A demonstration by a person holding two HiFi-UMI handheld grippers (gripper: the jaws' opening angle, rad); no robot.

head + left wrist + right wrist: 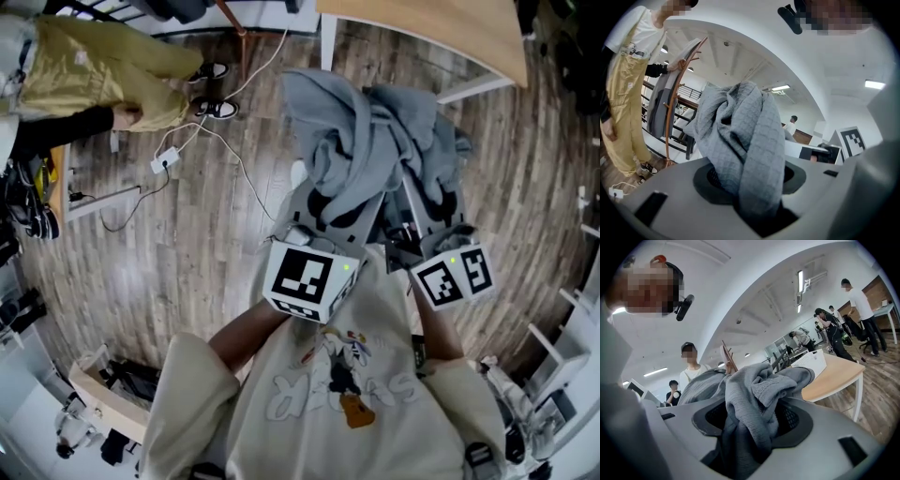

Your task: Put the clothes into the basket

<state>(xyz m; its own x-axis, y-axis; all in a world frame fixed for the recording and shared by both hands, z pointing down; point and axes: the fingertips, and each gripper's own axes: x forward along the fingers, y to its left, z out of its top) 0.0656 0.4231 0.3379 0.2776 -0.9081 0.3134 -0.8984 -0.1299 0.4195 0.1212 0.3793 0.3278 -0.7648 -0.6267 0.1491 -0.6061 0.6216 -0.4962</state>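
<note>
Entered from the left: a person in yellow overalls (89,70) standing on the wood floor (187,253), with a white cable and plug strip (165,159) lying near their shoes. Next we list the left gripper (323,214), its marker cube towards the wearer's chest and its jaws clamped on a bunched fold of the grey garment (370,141). In the left gripper view that waffle-textured cloth (740,140) rises out of the jaw gap. Behind it stands a wooden coat stand (670,112) with a grey item hung on it. The garment hangs in the air between and above both grippers, over the floor, just short of the table. To its right we record the right gripper (429,214), likewise closed on a wad of the same garment (754,399). Last, the wooden table (441,33) on white legs. In the right gripper view we note a white perforated basket (811,363) resting on it, apart from the cloth.
</note>
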